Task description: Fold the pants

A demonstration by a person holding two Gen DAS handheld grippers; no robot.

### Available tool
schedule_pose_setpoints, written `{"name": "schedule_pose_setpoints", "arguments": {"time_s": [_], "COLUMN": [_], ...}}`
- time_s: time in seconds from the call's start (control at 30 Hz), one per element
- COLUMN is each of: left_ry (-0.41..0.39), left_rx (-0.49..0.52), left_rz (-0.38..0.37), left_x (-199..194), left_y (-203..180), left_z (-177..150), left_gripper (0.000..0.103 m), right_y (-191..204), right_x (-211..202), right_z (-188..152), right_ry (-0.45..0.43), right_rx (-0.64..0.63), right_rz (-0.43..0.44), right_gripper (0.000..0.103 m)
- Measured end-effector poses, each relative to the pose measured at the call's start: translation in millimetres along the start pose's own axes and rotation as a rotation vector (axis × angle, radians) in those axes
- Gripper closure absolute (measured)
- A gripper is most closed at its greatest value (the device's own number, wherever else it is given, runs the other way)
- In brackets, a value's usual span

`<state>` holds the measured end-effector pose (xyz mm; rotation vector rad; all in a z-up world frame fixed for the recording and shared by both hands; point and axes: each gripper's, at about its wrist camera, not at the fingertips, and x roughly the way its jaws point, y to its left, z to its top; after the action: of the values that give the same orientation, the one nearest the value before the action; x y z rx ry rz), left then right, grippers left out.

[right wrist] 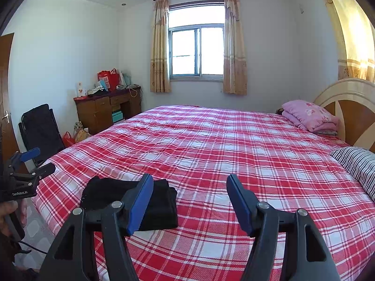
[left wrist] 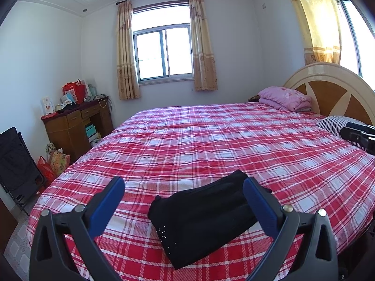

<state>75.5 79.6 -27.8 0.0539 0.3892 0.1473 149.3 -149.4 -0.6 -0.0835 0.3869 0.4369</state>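
Black pants (left wrist: 201, 217) lie folded into a compact bundle on the red plaid bed (left wrist: 211, 140), near its front edge. My left gripper (left wrist: 184, 185) is open and empty, held above the bundle with its blue fingers (left wrist: 112, 201) to either side. In the right wrist view the pants (right wrist: 131, 203) lie at the lower left. My right gripper (right wrist: 188, 182) is open and empty, above the bed (right wrist: 234, 145) to the right of the bundle; its left finger (right wrist: 140, 203) overlaps the pants in view. The left gripper shows at the far left (right wrist: 35, 161), the right one at the far right (left wrist: 358, 133).
A folded pink quilt (left wrist: 284, 98) and a striped pillow (left wrist: 335, 123) lie by the headboard (left wrist: 328, 86) at the right. A wooden desk (left wrist: 77, 126) with bags stands by the far wall at the left. A black folding chair (left wrist: 14, 161) and bags (left wrist: 54, 161) stand beside the bed.
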Motion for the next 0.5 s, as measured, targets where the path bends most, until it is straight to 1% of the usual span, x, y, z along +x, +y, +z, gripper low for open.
{"name": "schedule_pose_setpoints", "arguments": {"time_s": [0.17, 0.37, 0.43, 0.5], "left_ry": [0.003, -0.025, -0.034, -0.040], "left_rx": [0.004, 0.006, -0.011, -0.023], "left_rz": [0.010, 0.030, 0.020, 0.035], "left_x": [0.6, -3.6, -5.0, -5.6], "left_y": [0.1, -0.8, 1.7, 3.6], "left_z": [0.6, 3.3, 4.3, 5.5], "left_gripper": [0.000, 0.000, 0.000, 0.000], "right_y": [-0.5, -1.7, -1.7, -1.4], "right_x": [-0.6, -1.1, -1.0, -1.0], "right_z": [-0.1, 0.2, 0.2, 0.0], "right_ry": [0.000, -0.004, -0.004, -0.004], "right_rx": [-0.002, -0.012, -0.014, -0.015], "right_rz": [-0.001, -0.012, -0.015, -0.016], "right_gripper": [0.034, 0.034, 0.034, 0.034]}}
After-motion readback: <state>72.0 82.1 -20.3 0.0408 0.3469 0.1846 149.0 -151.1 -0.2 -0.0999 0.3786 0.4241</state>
